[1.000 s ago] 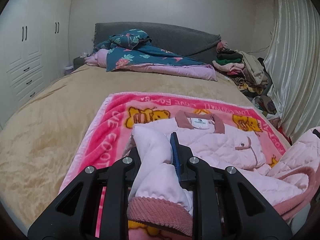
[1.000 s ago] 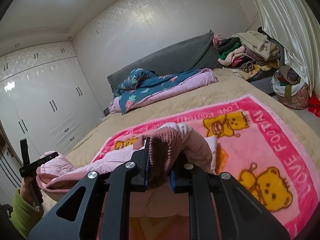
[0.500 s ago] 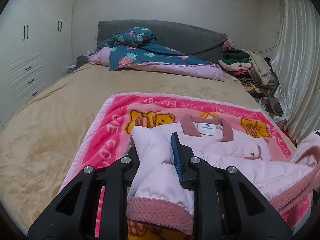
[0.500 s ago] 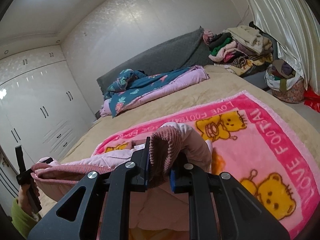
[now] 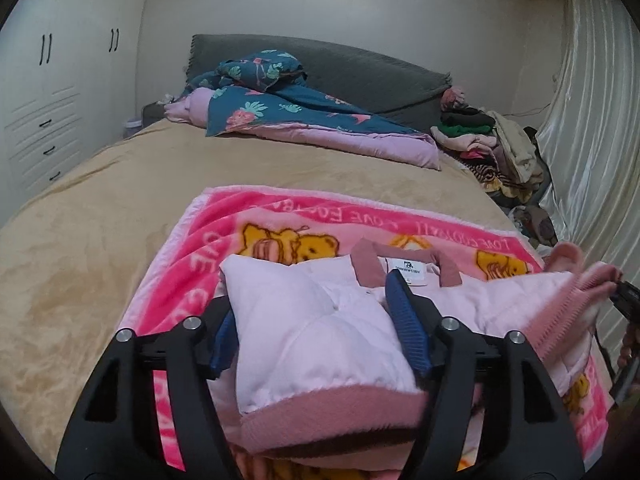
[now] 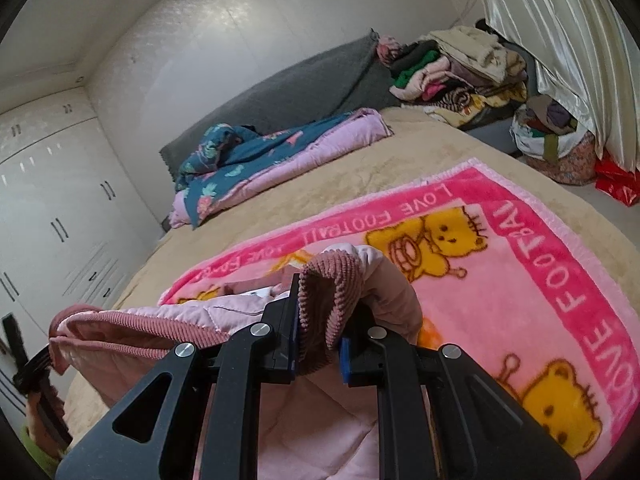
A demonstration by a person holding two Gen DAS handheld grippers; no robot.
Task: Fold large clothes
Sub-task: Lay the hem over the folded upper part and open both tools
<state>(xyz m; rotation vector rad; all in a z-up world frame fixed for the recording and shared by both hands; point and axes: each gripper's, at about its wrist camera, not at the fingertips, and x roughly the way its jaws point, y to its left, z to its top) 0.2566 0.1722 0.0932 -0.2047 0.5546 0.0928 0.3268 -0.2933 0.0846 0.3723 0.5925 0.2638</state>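
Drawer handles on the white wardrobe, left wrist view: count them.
3, stacked on the wardrobe at far left: top handle, middle handle, bottom handle. More may be hidden past the picture's edge.

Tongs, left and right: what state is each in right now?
Left tongs: jaws opening, pink jacket still lying between them, pads off it.
Right tongs: shut on the jacket's ribbed hem.

walls: white | wardrobe (image 5: 48, 92): white | headboard (image 5: 320, 68): grey | curtain (image 5: 592, 120): cream
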